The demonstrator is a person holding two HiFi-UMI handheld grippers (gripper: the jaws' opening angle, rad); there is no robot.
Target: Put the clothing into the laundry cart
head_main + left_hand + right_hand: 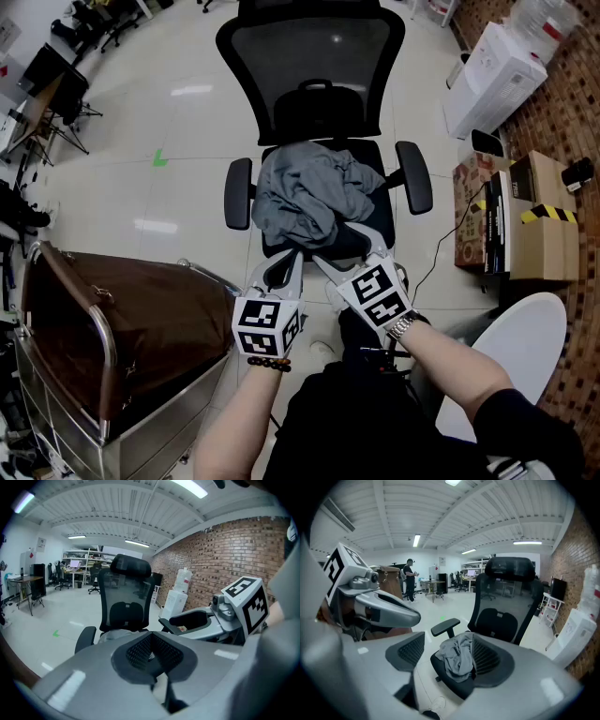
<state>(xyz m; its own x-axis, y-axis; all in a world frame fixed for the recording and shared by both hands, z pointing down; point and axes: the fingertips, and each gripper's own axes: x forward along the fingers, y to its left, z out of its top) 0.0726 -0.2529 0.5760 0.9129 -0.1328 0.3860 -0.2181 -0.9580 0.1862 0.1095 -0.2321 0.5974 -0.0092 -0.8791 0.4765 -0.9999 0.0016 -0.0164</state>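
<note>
A crumpled grey garment [312,194] lies on the seat of a black mesh office chair [309,66]. The laundry cart [66,281], a steel frame with a brown liner, stands at the lower left. Both grippers hover side by side just in front of the seat's front edge, touching nothing. My left gripper [292,255] is shut and empty; in its own view the pads [140,651] meet, with the chair [124,604] beyond. My right gripper [349,257] is open, and in its own view the garment [458,658] shows farther off between its pads [412,651].
Cardboard boxes [539,225] and a white appliance [492,75] line the brick wall on the right. A white round seat [516,347] sits at the lower right. A cable [436,253] runs across the floor. A person [409,578] stands far off by desks.
</note>
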